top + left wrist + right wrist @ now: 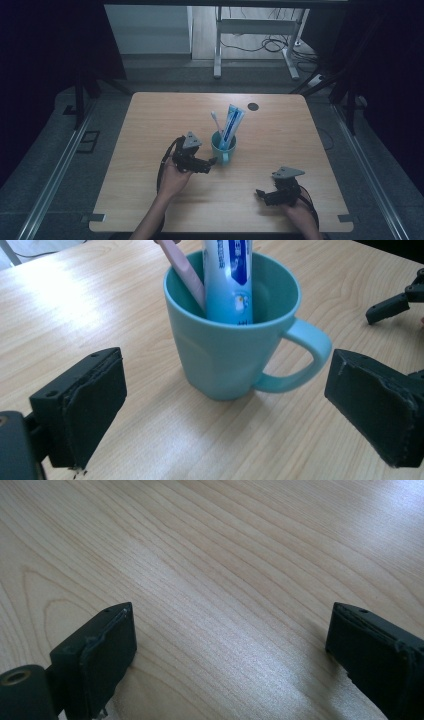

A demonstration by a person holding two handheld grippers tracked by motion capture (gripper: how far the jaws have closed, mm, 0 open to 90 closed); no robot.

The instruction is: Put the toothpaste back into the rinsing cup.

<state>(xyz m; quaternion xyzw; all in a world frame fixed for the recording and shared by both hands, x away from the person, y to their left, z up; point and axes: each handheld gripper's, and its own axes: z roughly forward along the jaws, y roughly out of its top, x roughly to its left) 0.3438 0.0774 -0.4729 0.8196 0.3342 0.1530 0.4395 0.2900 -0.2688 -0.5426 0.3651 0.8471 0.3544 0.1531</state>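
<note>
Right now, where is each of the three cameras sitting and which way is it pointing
High view: fixed above the person's side, looking forward and down on the wooden table; both forearms enter from below, with the left gripper and right gripper.
Left gripper view: rides the left gripper, facing the teal mug between its open jaws.
Right gripper view: rides the right gripper, angled down at bare tabletop between its open jaws.
Shared: the high and left gripper views both show the mug, its toothpaste tube and toothbrush.

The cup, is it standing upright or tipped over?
Upright: the cup stands on its base on the table, mouth upward, toothbrush and toothpaste inside.
</note>
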